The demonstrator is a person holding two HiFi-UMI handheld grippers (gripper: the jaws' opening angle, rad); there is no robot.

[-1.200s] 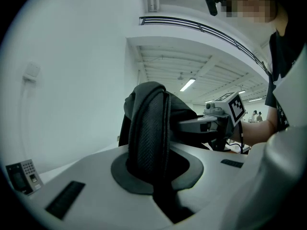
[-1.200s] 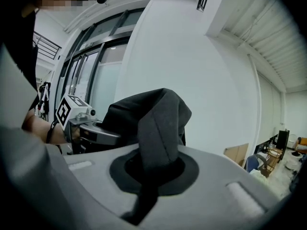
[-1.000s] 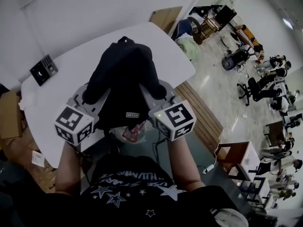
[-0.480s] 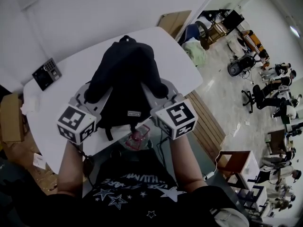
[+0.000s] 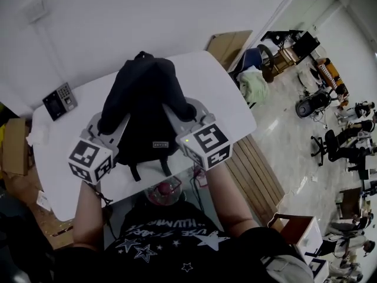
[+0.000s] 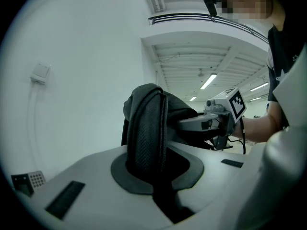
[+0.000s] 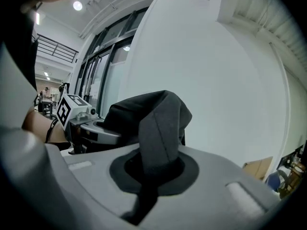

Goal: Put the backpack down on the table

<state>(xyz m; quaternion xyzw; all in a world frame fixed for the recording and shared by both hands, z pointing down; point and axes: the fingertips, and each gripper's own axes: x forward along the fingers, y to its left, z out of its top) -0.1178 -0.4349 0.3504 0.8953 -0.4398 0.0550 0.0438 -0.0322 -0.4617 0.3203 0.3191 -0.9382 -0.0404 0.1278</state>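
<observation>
The black backpack [image 5: 144, 102] hangs between both grippers above the white table [image 5: 227, 99]; whether its underside touches the tabletop I cannot tell. My left gripper [image 5: 109, 125] is shut on the left shoulder strap [image 6: 146, 128], which stands up out of the gripper [image 6: 153, 174]. My right gripper [image 5: 184, 112] is shut on the other strap [image 7: 160, 128], which is pinched in that gripper [image 7: 152, 171]. Each gripper view also shows the opposite gripper's marker cube, the right one [image 6: 236, 104] and the left one [image 7: 67, 110], beside the bag.
A dark keypad device [image 5: 59, 101] lies on the table's left part. A cardboard box [image 5: 15, 146] stands left of the table, and a flat board [image 5: 227, 43] leans at the far corner. A chair with pale cloth [image 5: 253, 84] and wooden slats [image 5: 259, 170] are on the right.
Both grippers have carried the backpack away from the person and further over the table. Its lower end, earlier past the near edge, is now above the tabletop. Both grips are unchanged.
</observation>
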